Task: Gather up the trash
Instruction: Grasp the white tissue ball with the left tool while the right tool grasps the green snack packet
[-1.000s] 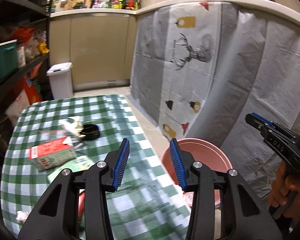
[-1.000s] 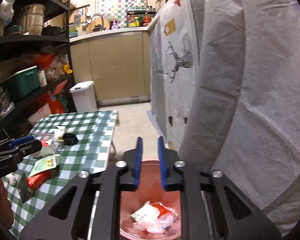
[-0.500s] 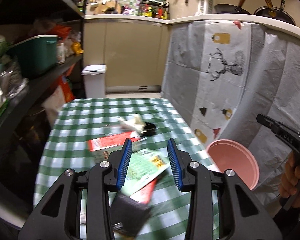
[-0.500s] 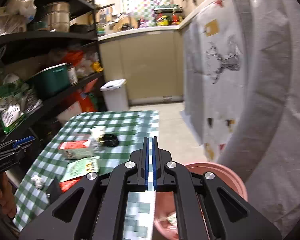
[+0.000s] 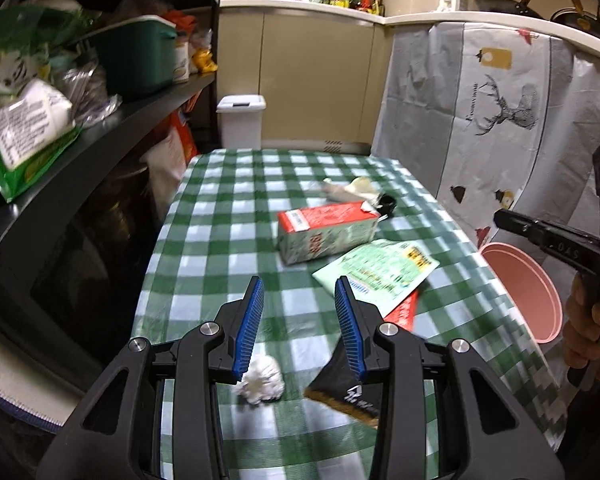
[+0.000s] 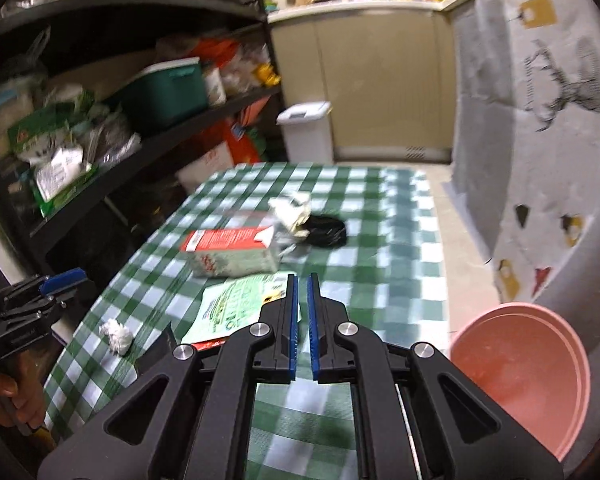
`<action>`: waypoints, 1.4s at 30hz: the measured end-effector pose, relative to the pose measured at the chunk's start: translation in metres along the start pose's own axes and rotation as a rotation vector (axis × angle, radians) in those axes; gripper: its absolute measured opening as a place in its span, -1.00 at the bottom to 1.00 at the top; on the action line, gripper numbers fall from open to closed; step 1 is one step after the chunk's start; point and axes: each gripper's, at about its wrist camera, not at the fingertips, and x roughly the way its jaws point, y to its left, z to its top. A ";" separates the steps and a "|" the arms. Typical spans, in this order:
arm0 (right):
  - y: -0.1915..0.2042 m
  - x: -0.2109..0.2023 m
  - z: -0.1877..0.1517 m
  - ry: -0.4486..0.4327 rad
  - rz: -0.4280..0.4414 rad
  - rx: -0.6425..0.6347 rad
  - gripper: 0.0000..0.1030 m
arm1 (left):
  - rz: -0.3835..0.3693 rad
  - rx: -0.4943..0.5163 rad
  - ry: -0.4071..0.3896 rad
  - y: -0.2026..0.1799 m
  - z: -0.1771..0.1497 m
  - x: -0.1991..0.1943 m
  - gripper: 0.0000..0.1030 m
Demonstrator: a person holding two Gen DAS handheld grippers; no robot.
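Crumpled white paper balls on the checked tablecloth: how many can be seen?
1. A crumpled white paper ball lies near the table's front edge, left of the black packet. The pale wad beside the milk carton is too blurred to identify.

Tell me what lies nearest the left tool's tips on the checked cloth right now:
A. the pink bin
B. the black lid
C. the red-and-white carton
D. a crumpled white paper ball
D: the crumpled white paper ball lies just under the left tool, beside its left blue pad, while the red-and-white carton lies farther up the cloth.
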 end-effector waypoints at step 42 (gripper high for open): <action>0.011 0.046 0.015 0.013 0.037 -0.021 -0.94 | 0.015 0.011 0.123 0.005 -0.019 0.035 -0.81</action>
